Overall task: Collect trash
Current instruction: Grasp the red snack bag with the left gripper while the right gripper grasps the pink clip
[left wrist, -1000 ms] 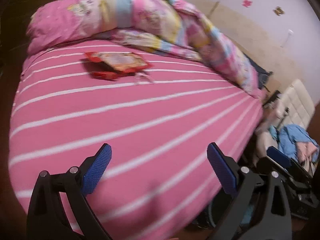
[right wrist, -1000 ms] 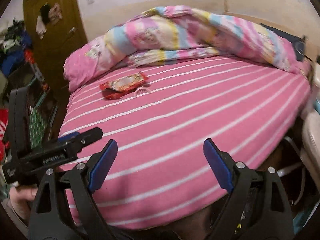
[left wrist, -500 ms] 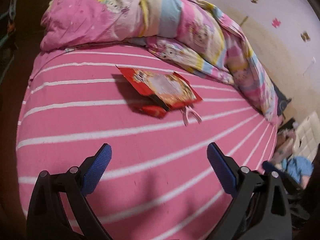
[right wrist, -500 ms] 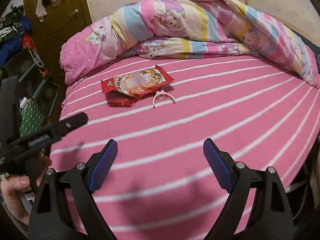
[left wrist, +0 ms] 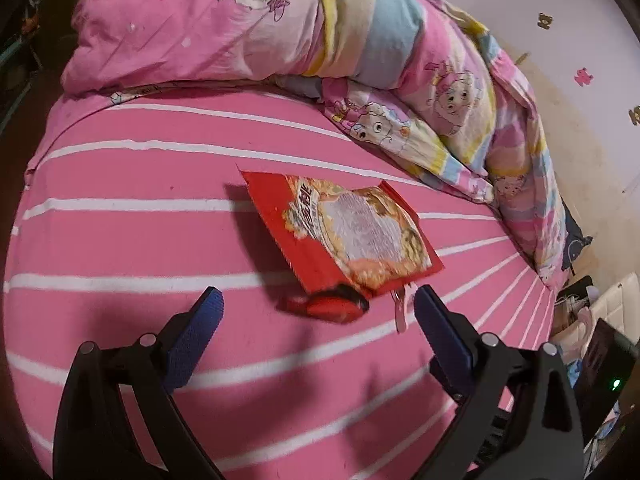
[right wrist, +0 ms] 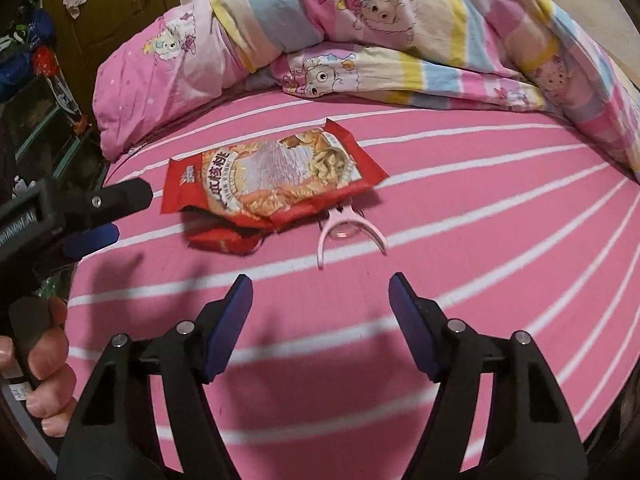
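Lying flat on the pink striped bed sheet [left wrist: 120, 240], the red crinkled foil snack bag [left wrist: 348, 232] partly covers a small red wrapper [left wrist: 324, 306] and touches a pink plastic clip [right wrist: 348, 232]. Left gripper [left wrist: 318, 306] and right gripper [right wrist: 320, 294] hover with jaws wide apart, holding nothing. Closing low may pinch the sheet, or take the clip along.

Red snack bag [right wrist: 267, 181] bears Chinese lettering, apparently "核桃".

Two red snack wrappers [right wrist: 276, 178] [right wrist: 222, 240], one pink clip [right wrist: 349, 232], one rumpled quilt [right wrist: 400, 40], two hand-held grippers [left wrist: 316, 308] [right wrist: 320, 294]
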### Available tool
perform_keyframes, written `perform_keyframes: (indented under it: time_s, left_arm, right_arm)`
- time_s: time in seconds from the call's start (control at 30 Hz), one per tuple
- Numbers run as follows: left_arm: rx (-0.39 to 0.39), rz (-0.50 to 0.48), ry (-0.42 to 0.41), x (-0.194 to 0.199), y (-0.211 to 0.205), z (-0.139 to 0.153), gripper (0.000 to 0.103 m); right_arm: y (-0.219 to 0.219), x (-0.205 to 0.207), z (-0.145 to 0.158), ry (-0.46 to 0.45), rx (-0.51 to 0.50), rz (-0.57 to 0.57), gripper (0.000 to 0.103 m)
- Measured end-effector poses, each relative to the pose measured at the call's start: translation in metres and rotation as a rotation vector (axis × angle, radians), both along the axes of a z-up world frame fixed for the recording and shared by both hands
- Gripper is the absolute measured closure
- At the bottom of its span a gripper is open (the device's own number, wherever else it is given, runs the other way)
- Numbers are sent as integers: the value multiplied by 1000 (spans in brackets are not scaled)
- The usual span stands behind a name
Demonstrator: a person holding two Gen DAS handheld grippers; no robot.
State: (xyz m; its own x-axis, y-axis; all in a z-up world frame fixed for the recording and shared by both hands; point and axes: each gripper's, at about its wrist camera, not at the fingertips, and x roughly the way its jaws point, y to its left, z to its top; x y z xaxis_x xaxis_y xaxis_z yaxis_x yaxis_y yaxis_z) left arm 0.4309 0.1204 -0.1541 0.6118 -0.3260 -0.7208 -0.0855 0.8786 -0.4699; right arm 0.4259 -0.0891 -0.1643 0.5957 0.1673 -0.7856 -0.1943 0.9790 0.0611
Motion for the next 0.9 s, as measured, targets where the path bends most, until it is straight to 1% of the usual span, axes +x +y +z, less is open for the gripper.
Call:
perform_keyframes:
  time_s: [0.1, 0.13, 0.17, 0.2, 0.27, 0.33, 0.4, 0.47, 0.53, 0.6, 0.63, 0.67, 0.7, 0.77, 0.8, 0.83, 0.87, 0.9]
  left_arm:
    - [12, 10, 37, 18, -1, -10, 10]
    - [4, 15, 56, 24, -1, -16, 10]
    - [-19, 15, 75, 29, 0, -22, 10]
    - [-37, 10, 90, 34, 0, -29, 10]
    - [-49, 9, 115, 41, -1, -37, 10]
    - [-69, 4, 121, 46, -2, -42, 10]
    - [-85, -5, 121, 51, -3, -44, 10]
    - [-78, -6, 125, 55, -2, -49, 10]
    - [-82, 0, 124, 57, -2, -51, 11]
    - [-64, -6, 115, 59, -5, -50, 12]
    - [-45, -8, 113, 58, -7, -49, 17]
    - [-29, -7, 114, 59, -8, -50, 25]
    - [-7, -7, 119, 59, -10, -50, 37]
    - [10, -2, 119, 57, -10, -52, 53]
    - [11, 5, 124, 57, -9, -53, 66]
    - [8, 12, 128, 57, -7, -54, 72]
    - [-5, 20, 129, 56, -4, -55, 76]
    - [-34, 23, 130, 56, -1, -56, 85]
  right_arm:
    - [5, 14, -6, 8, -3, 14, 41]
    - [8, 20, -10, 16, -6, 25, 45]
    - [10, 25, -13, 20, -13, 31, 49]
    - [13, 30, -17, 21, -26, 33, 51]
    - [14, 38, -21, 24, -34, 29, 57]
    - [16, 43, -27, 36, -39, 25, 59]
    - [16, 50, -35, 56, -54, 14, 63]
    - [15, 54, -39, 68, -58, 5, 67]
    - [13, 56, -44, 65, -56, -3, 67]
    - [12, 57, -46, 62, -54, -1, 67]
    - [13, 56, -46, 53, -62, -1, 68]
    - [13, 56, -47, 46, -70, -1, 72]
    - [13, 56, -47, 44, -74, -1, 76]
    - [13, 56, -48, 45, -74, -5, 97]
    - [12, 56, -47, 46, -66, -13, 97]
    - [11, 56, -46, 49, -59, -20, 97]
    - [11, 56, -46, 50, -54, -25, 97]
    - [10, 56, -45, 49, -51, -28, 97]
